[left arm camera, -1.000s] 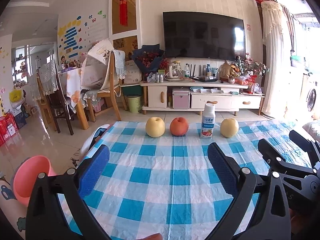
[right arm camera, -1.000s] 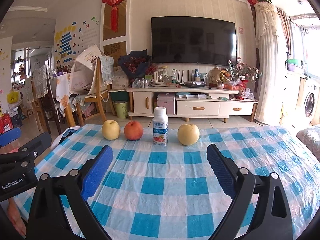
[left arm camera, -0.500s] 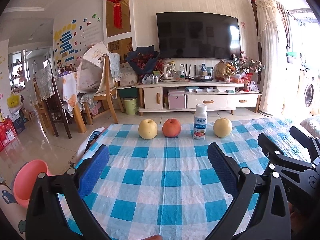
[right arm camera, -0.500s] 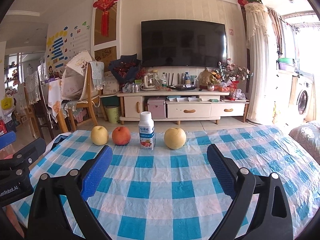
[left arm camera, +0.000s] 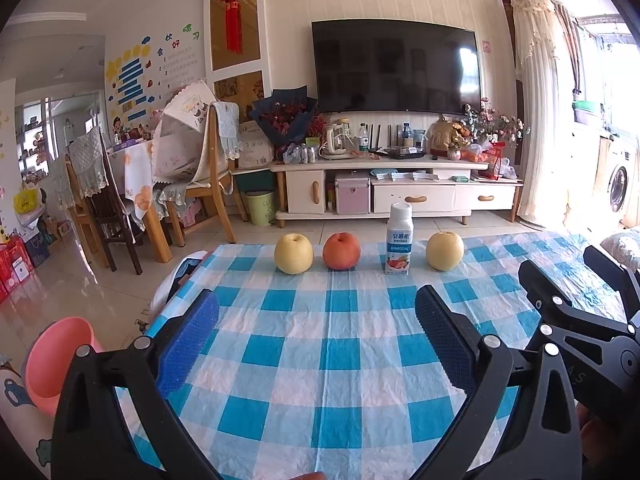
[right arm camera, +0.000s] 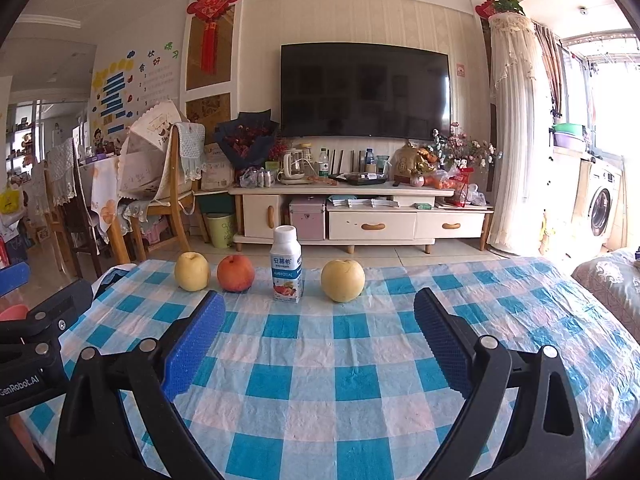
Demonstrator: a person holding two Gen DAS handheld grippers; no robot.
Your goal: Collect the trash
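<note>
Living-room table as I see it through both wrist cameras. The left gripper [left arm camera: 316, 320] hangs above the blue-and-white checked tablecloth [left arm camera: 340, 360] with its blue-padded fingers [left arm camera: 192, 336] spread wide apart and nothing between them; the right gripper [right arm camera: 316, 320] matches it, jaws equally wide and empty. In the left wrist view I see the right gripper's black frame at the right edge; in the right wrist view the left one shows at the left edge.

The landmark is the yogurt drink bottle [right arm camera: 287, 264], white-capped with a blue and strawberry label, standing upright near the far edge of the tablecloth. It is the only packaged item in the row and lies well beyond both sets of fingertips. Just left of the bottle sits a red apple [right arm camera: 235, 273], and left of that, almost touching it, a yellow pear [right arm camera: 192, 271]. Right of the bottle, a little apart, sits a second yellow pear [right arm camera: 343, 280]. None of the four is touched by a gripper.

Behind the bottle, across the tiled floor, stands a white TV cabinet [right arm camera: 360, 220] under a wall-mounted television [right arm camera: 364, 90]. Far left of the bottle and below table level, the left wrist view shows a pink plastic bin [left arm camera: 56, 360] on the floor
</note>
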